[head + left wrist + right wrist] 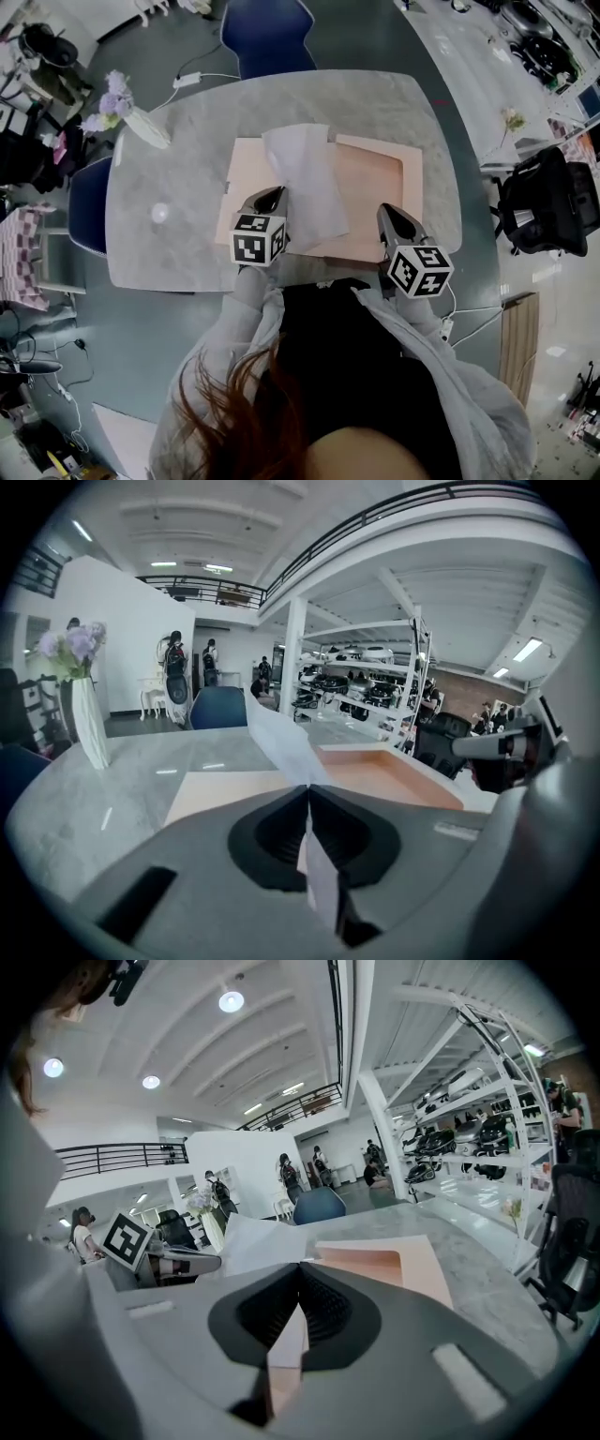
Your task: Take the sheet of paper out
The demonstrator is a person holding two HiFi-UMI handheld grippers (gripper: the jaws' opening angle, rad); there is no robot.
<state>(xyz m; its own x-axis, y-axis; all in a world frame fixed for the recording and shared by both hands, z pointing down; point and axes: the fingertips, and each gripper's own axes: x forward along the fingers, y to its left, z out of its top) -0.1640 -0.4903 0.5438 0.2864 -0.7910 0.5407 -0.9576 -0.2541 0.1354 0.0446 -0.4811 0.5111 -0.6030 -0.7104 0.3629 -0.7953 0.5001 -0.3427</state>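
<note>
Nearest the person, the left gripper (273,195) is clamped shut on the sheet of paper (305,178). The sheet is white, thin and slightly bowed, raised aslant over the peach envelope (377,176). The right gripper (393,212) is closed on the envelope's near edge. Farther off, the sheet's far end overlaps the envelope's far edge on the marble table (178,178). I cannot tell whether any of the sheet sits inside the envelope.
</note>
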